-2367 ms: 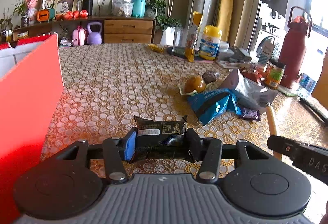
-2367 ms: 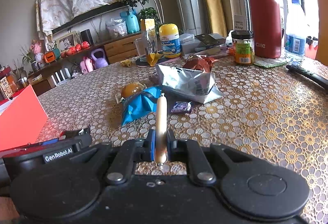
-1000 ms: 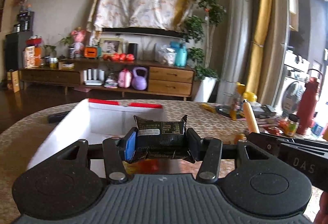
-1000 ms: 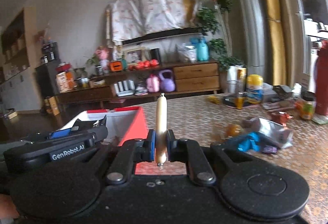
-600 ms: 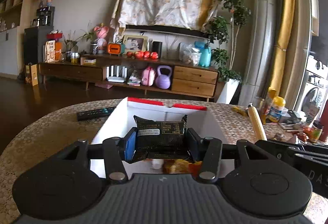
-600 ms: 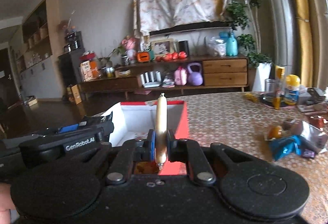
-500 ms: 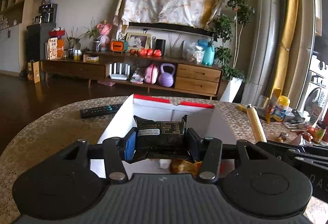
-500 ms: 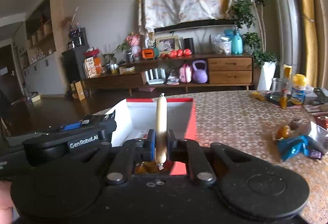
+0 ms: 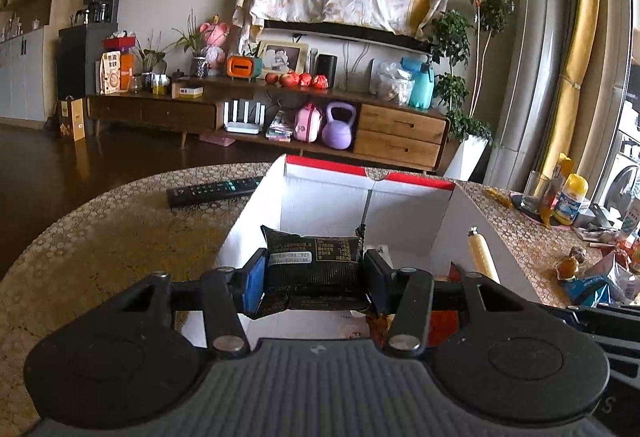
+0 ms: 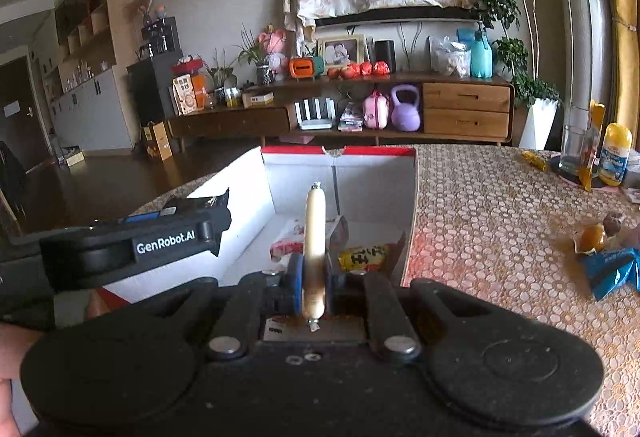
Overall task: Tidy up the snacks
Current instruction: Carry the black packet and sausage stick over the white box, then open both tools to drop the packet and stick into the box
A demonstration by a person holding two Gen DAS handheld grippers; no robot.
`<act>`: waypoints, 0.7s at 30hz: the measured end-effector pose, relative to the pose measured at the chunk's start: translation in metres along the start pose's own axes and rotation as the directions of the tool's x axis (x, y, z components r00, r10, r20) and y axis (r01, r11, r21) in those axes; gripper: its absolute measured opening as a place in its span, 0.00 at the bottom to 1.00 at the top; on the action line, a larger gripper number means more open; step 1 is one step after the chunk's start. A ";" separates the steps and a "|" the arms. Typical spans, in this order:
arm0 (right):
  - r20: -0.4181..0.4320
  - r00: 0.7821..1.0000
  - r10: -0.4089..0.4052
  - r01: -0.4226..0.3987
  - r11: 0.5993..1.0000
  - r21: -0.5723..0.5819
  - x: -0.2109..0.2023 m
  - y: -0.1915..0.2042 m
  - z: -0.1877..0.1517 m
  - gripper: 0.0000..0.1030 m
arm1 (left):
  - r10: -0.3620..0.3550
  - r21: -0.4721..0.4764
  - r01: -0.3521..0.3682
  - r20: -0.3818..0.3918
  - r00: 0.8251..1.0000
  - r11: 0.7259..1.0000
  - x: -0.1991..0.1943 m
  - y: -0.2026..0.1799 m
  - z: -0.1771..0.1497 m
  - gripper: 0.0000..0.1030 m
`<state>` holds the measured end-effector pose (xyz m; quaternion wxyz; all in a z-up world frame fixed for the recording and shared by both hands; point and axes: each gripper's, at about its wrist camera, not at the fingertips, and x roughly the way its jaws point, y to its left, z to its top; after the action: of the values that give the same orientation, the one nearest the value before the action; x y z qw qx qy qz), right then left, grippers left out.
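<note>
Left gripper [image 9: 314, 279]: its blue-padded jaws were clamped on the two ends of a black snack packet [image 9: 313, 269], which was held level, label side towards the camera, above the near part of the box.
Right gripper [image 10: 313, 279]: its jaws were pressed tight on a pale sausage stick [image 10: 314, 237], which stood upright between the pads, its clipped end poking out below them (the stick also showed at the right edge of the left wrist view).
Box [image 9: 402, 221]: an open carton, white inside with a red rim and red outer walls, sat on the table in front of both grippers.
Box contents: a yellow packet [image 10: 362, 257] and a red-and-white packet [image 10: 286, 243] lay on the floor of the box; what else lay there was hidden behind the grippers.
Table [image 10: 500, 221]: covered with a gold lace-patterned cloth.
Remaining snacks: a blue packet [image 10: 612, 271] and a round orange-brown sweet in a wrapper [image 10: 592, 239] lay well apart from the box, off to the right.
Remote control [image 9: 214, 191]: lay on the table just left of the box.
Far right of table: a glass [image 10: 574, 151] and a yellow-capped bottle [image 10: 616, 155] stood near each other.
Person: part of a hand [image 10: 6, 377] showed at the lower left edge of the right wrist view.
</note>
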<state>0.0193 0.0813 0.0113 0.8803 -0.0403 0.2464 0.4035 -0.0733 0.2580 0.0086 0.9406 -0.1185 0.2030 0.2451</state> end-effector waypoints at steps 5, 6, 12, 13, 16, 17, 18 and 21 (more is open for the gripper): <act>-0.016 1.000 -0.005 0.005 1.000 -0.001 0.005 0.000 -0.004 0.09 | 0.004 0.007 -0.004 -0.024 1.000 1.000 0.007 -0.003 -0.005 0.49; -0.019 1.000 -0.009 0.009 1.000 -0.004 0.006 0.000 -0.005 0.09 | 0.012 0.019 -0.011 -0.022 1.000 1.000 0.007 -0.004 -0.006 0.49; -0.033 0.999 -0.015 0.015 1.000 -0.005 0.012 0.002 -0.009 0.09 | 0.010 0.023 -0.010 -0.021 1.000 1.000 0.008 -0.004 -0.006 0.51; -0.034 0.999 -0.015 0.015 1.000 -0.004 0.011 0.000 -0.009 0.09 | 0.013 0.024 -0.012 -0.022 1.000 1.000 0.008 -0.004 -0.006 0.51; -0.035 0.999 -0.016 0.016 1.000 -0.005 0.011 0.000 -0.009 0.09 | 0.014 0.029 -0.013 -0.024 1.000 0.999 0.009 -0.004 -0.006 0.52; -0.035 0.999 -0.017 0.017 1.000 -0.006 0.011 0.000 -0.009 0.09 | 0.013 0.027 -0.013 -0.024 1.000 1.000 0.008 -0.004 -0.006 0.52; -0.035 0.999 -0.017 0.017 1.000 -0.005 0.010 0.000 -0.009 0.10 | 0.013 0.027 -0.012 -0.024 1.000 1.000 0.009 -0.005 -0.006 0.53; -0.035 0.999 -0.018 0.018 1.000 -0.012 0.010 0.000 -0.008 0.12 | 0.015 0.032 -0.014 -0.030 0.999 0.999 0.009 -0.005 -0.005 0.55</act>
<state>0.0216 0.0863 -0.0009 0.8792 -0.0550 0.2590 0.3961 -0.0655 0.2555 0.0006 0.9372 -0.1057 0.2222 0.2470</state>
